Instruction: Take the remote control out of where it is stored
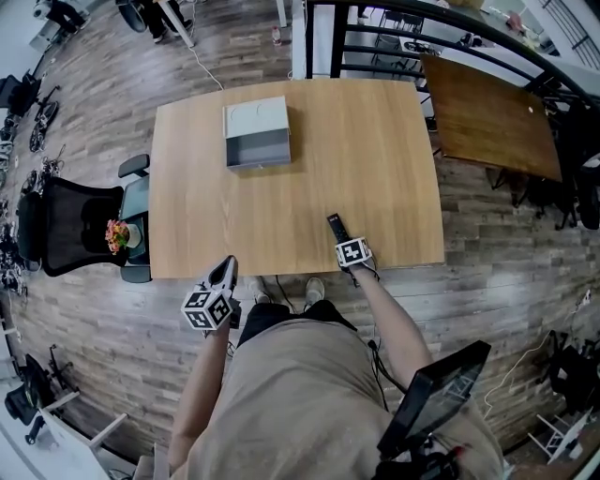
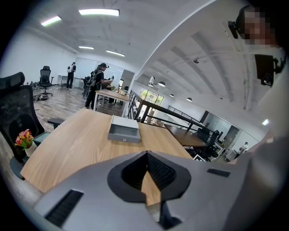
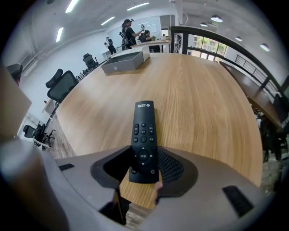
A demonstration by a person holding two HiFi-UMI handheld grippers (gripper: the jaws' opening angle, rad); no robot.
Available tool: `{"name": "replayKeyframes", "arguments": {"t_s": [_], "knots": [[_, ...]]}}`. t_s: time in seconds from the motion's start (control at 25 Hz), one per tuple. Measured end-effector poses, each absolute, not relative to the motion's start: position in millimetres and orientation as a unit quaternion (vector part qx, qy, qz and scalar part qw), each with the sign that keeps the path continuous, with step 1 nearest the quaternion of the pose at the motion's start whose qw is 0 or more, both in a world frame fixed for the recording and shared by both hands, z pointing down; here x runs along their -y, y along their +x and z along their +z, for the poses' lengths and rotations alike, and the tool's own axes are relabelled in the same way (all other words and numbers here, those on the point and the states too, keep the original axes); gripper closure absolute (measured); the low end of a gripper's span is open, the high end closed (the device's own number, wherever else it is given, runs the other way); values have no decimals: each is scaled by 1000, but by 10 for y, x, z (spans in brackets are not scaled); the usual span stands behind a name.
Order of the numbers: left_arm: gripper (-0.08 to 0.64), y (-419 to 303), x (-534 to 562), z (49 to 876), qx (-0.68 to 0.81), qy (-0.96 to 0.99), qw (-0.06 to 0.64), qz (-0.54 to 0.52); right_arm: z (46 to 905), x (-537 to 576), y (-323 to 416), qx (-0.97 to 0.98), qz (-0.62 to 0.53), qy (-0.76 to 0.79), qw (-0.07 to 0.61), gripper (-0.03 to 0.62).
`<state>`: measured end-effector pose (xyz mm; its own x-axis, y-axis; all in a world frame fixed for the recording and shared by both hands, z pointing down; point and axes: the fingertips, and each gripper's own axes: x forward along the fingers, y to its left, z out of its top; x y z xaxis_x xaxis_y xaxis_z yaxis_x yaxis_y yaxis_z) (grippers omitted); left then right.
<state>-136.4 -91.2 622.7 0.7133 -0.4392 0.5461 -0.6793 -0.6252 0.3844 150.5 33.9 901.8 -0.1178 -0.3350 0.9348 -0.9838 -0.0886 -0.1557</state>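
Observation:
A black remote control [image 1: 335, 226] [image 3: 143, 135] lies lengthwise between the jaws of my right gripper [image 1: 340, 240] [image 3: 143, 163], which is shut on its near end. Its far end points across the wooden table [image 1: 375, 159], close to the front edge. The grey drawer box [image 1: 256, 133] [image 3: 124, 62] [image 2: 124, 131] stands at the far left of the table with its drawer pulled open, and nothing shows inside it. My left gripper [image 1: 225, 272] [image 2: 146, 155] hangs off the table's front left edge, shut with nothing in it.
A black office chair [image 1: 75, 225] with a small pot of flowers [image 1: 117, 234] stands left of the table. A darker wooden table [image 1: 492, 112] and a black railing [image 1: 450, 23] are at the back right. People stand at a far desk [image 2: 97, 83].

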Motion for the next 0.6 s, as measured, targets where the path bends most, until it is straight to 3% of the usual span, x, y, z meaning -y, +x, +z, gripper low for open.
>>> {"name": "replayKeyframes", "arguments": {"t_s": [0.16,0.24,0.32,0.6], "knots": [[566,-1318,941,6226,312,881,291,207,8995,-284,1509,591,455,576,335,404],[566,-1287,965,6201,308,883,289,205,8931,-249,1493,603,442,581,320,349],[566,-1265,1002,6161,306,885,287,201,8778,-153,1503,616,423,599,287,296],[566,-1209,1018,5857,292,898,282,169,7502,-3,1412,662,340,653,141,296]]}}
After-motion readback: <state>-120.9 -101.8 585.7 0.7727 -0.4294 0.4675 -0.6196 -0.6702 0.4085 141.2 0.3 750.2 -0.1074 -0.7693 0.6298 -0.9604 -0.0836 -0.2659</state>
